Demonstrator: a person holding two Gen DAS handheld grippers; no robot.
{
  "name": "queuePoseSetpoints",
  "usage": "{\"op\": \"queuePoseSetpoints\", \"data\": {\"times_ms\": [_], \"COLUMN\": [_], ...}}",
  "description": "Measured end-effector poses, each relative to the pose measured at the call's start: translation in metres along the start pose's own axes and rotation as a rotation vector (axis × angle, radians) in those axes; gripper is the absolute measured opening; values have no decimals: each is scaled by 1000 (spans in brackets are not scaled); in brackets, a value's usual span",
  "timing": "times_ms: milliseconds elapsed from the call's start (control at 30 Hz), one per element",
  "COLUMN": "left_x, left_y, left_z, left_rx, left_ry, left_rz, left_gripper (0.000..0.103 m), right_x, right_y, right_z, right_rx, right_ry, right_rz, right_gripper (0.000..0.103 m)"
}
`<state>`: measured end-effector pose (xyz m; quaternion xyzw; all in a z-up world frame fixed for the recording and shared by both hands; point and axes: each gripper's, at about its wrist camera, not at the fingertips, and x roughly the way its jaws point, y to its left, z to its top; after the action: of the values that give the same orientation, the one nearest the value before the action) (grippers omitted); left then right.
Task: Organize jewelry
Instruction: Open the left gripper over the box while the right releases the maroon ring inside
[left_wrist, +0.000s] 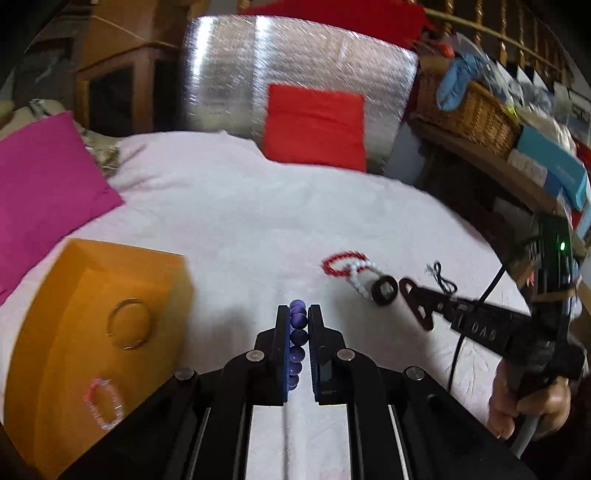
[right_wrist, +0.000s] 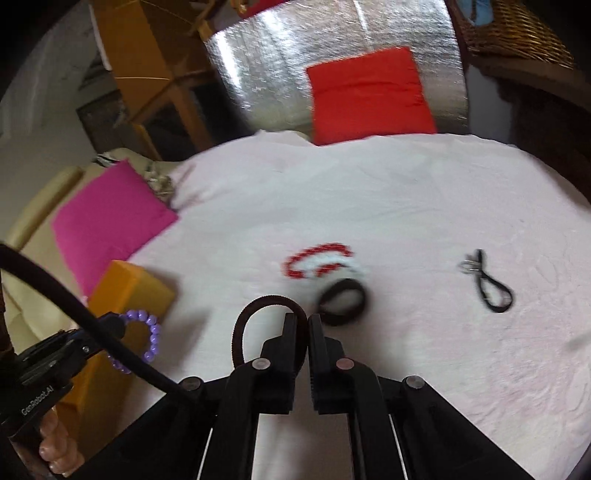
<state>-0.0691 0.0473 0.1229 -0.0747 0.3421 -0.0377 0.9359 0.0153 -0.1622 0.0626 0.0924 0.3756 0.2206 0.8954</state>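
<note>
Purple bead bracelet (left_wrist: 297, 341) is clamped in the left gripper (left_wrist: 298, 314) beside the orange box (left_wrist: 74, 295). Right gripper (right_wrist: 306, 317), jaws closed, pinches a dark band (right_wrist: 258, 304) above the bed (right_wrist: 406, 206).

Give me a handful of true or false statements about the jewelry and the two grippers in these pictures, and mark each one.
1. The left gripper is shut on a purple bead bracelet. True.
2. The right gripper is empty. False: it is shut on a dark brown band, whose loop sticks out to its left.
3. A gold bangle lies on the orange box. True.
4. The red bead bracelet is already on the box. False: it lies on the white bedspread, overlapping a white bead bracelet.
5. A pink bead bracelet lies on the box too. True.
6. The black cord is held by a gripper. False: it lies alone on the bedspread.
</note>
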Motion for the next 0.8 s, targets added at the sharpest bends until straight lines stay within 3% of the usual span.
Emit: {"op": "queuePoseSetpoints", "data": {"times_ms": [100, 200, 367, 467, 633, 800], "left_x": [-31, -67, -102, -105, -90, -70], "left_y": [21, 46, 105, 143, 184, 208], "left_z": [-2, -17, -56, -80, -108, -126], "left_rx": [-64, -78, -113, -184, -270, -338], "left_ry": [-44, -70, -7, 54, 136, 196], "left_rz": [19, 95, 229, 281, 324, 332], "left_gripper": [10, 10, 10, 10, 10, 10], "right_x": [0, 1, -1, 5, 30, 61], "right_y": [32, 73, 159, 212, 278, 314], "right_z": [-4, -13, -25, -37, -66, -89], "right_rx": [-23, -67, -187, -263, -407, -524], "right_ry": [19, 55, 100, 146, 244, 344], "right_rz": [52, 110, 202, 244, 235, 204], "right_gripper": [6, 6, 6, 6, 6, 7]}}
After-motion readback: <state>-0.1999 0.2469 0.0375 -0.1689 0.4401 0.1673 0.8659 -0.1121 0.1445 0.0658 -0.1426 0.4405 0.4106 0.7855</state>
